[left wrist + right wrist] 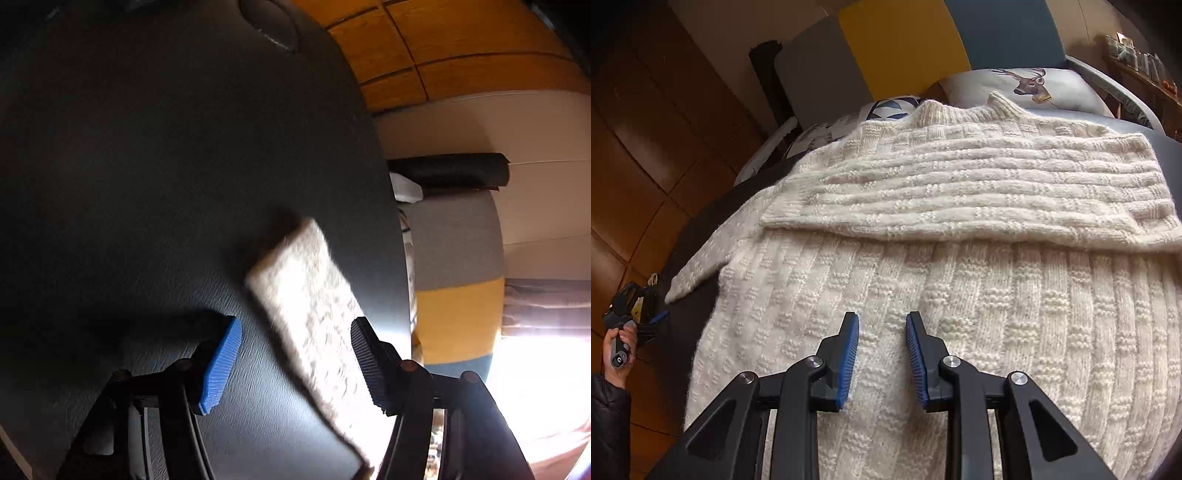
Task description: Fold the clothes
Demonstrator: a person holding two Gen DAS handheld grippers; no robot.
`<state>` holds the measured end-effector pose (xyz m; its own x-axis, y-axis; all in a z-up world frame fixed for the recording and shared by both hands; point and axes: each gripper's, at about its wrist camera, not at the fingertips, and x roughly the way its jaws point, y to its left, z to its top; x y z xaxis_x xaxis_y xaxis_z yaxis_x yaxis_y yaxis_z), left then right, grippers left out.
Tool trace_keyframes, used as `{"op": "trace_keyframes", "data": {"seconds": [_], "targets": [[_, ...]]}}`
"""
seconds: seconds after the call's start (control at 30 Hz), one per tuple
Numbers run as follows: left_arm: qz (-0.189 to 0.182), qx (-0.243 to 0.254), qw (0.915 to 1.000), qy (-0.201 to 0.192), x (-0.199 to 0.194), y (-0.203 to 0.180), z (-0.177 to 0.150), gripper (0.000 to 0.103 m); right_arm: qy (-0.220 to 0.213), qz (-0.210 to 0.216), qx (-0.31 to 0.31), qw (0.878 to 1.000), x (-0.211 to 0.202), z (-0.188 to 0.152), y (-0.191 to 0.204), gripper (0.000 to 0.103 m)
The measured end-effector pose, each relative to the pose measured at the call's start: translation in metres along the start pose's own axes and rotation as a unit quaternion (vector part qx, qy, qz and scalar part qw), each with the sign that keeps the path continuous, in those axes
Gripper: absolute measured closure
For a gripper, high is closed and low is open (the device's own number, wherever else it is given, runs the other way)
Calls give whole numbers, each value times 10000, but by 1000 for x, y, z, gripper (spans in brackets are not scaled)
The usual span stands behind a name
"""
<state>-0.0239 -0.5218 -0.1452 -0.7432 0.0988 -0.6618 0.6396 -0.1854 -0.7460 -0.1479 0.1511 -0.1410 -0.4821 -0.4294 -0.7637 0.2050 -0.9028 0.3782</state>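
A headboard made of 3 upholstered panels, grey, yellow and blue, is seen behind the bed. Wooden wardrobe panels in warm brown are seen on the left of the right wrist view, and the same panelling is shown at the top of the left wrist view. A pillow printed with a deer is propped against the headboard, beside a pillow with a geometric pattern. A shelf holding small items is seen at the far right. Strong, overexposed light is seen low at the right of the left wrist view, below a brown curtain. A dark bed cover fills most of that view.
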Motion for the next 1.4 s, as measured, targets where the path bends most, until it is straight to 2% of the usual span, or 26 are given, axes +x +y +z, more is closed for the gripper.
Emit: {"op": "trace_keyframes", "data": {"seconds": [0.13, 0.23, 0.3, 0.37, 0.4, 0.47, 0.63, 0.73, 0.83, 0.97, 1.1, 1.23, 1.4], "targets": [[105, -55, 9999, -81, 12, -9, 6, 40, 25, 6, 52, 10000, -1, 1, -1, 76], [295, -71, 9994, -146, 17, -13, 11, 45, -108, -151, -120, 9998, -8, 21, 10, 76], [527, 5, 9985, -169, 21, -18, 14, 66, -223, -256, -416, 9986, -7, 44, 25, 76], [680, -80, 9974, -217, 24, -15, 15, 80, -236, -537, -684, 9959, 3, 67, 34, 76], [682, -106, 9973, -231, 25, -16, 15, 87, -173, -639, -690, 9954, 12, 75, 32, 76], [695, -95, 9973, -222, 26, -14, 15, 93, -46, -844, -703, 9939, 29, 92, 27, 76], [407, 368, 9983, -219, 21, -39, 4, 94, 47, -869, -665, 9940, 47, 94, 16, 76], [-37, 682, 9976, -83, 20, -74, -12, 94, 85, -847, -637, 9943, 56, 92, 10, 76], [-576, 1047, 9927, 140, 21, -121, -33, 94, 87, -809, -612, 9948, 58, 92, 7, 76], [-1187, 1621, 9771, 702, 37, -198, -91, 94, 64, -762, -603, 9952, 59, 92, 5, 76], [-1709, 2128, 9519, 1394, 60, -273, -161, 94, -31, -627, -532, 9966, 57, 90, 2, 76], [-1873, 2649, 9245, 2002, 86, -323, -240, 94, -161, -375, -376, 9985, 54, 87, -5, 76], [-1674, 3108, 8997, 2567, 140, -358, -331, 94, -293, 54, -56, 9995, 50, 84, -18, 76]]}}
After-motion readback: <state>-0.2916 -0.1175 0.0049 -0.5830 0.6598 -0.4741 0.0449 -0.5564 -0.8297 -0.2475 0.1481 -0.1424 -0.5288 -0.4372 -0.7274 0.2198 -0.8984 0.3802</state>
